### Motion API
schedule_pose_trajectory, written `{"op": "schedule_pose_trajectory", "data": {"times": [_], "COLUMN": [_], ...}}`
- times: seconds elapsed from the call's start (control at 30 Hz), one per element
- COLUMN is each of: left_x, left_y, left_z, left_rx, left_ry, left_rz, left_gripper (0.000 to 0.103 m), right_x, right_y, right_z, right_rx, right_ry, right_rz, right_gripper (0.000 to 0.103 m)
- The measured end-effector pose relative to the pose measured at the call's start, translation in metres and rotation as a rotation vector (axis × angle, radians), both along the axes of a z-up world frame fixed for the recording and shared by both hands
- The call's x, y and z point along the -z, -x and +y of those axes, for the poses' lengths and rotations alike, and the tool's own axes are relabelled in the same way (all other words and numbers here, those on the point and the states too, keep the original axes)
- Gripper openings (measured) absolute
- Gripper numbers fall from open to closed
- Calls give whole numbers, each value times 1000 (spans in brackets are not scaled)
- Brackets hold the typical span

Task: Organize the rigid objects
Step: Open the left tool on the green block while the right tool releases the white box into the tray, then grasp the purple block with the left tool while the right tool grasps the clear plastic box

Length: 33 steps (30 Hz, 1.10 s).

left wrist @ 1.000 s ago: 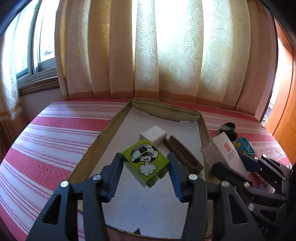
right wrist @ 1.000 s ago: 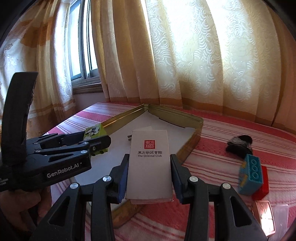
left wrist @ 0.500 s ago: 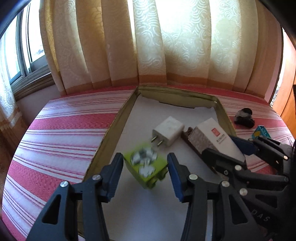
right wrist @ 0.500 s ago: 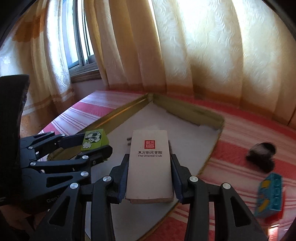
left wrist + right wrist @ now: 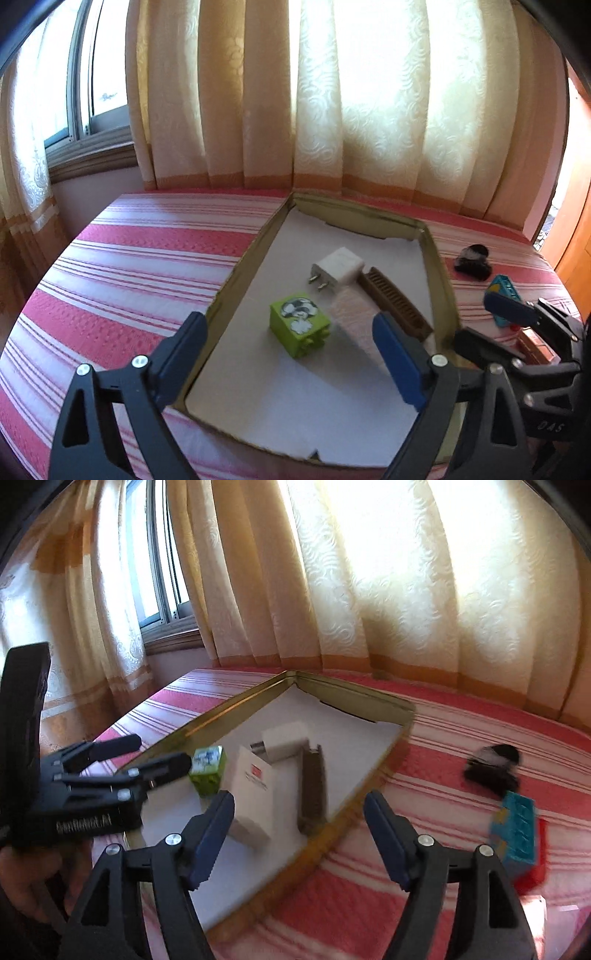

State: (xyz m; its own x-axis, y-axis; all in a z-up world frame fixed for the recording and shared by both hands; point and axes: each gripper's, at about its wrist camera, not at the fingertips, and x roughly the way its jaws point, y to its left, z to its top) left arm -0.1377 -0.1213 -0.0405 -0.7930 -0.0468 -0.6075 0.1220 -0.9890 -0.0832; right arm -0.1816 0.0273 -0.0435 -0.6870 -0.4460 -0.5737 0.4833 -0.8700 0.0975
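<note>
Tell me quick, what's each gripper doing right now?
Left gripper: open, jaws just opened, green block released in the tray.
Right gripper: open, jaws just opened, white box released.

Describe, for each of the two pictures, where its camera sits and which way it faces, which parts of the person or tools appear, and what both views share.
Left wrist: sits on the left gripper, facing down at the tray and curtains; shows its open fingers and the right gripper.
Right wrist: sits on the right gripper, facing the tray's right side; shows its open fingers, the left gripper and a hand.
Shared: green block, charger, white box, comb.
</note>
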Motion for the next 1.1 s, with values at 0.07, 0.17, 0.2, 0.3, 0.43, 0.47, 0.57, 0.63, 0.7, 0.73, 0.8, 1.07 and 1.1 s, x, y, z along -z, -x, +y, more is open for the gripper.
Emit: {"op": "schedule_pose_trajectory", "data": {"times": [0.07,0.17,0.2,0.3,0.43,0.47,0.57,0.63,0.7,0.73,0.8,1.07,1.1], "left_x": [-3,-7,-8,-8,-6,-5,-1,3,7,9,11,22,22], "left_y": [-9,-20,-23,-30,-34,-35,-35,-33,-32,-32,-31,-33,-33], "left_z": [11,30,39,64,102,111,140,157,174,181,195,215,218], "left_rx": [14,42,52,94,172,186,240,271,303,315,345,400,406], "left_ry": [-5,5,13,24,16,16,15,22,28,31,40,41,45], "left_rz": [24,56,68,80,79,81,71,56,42,36,25,-21,-28], "left_gripper": [92,101,102,102,102,102,102,102,102,102,102,102,102], "right_x": [-1,-2,-2,-5,-10,-10,-9,-7,-2,1,7,20,22], "right_y": [-17,-38,-43,-59,-76,-78,-85,-88,-88,-87,-83,-79,-80], "right_z": [17,46,52,87,140,149,185,202,216,220,224,215,215], "right_rx": [12,46,57,120,247,275,382,430,464,478,492,414,414], "right_ry": [6,16,20,35,18,6,-26,-29,-30,-36,-47,-34,-44], "right_rz": [15,37,43,64,96,101,107,102,84,72,47,-33,-38], "right_gripper": [75,75,75,75,76,76,76,76,76,76,76,76,76]}}
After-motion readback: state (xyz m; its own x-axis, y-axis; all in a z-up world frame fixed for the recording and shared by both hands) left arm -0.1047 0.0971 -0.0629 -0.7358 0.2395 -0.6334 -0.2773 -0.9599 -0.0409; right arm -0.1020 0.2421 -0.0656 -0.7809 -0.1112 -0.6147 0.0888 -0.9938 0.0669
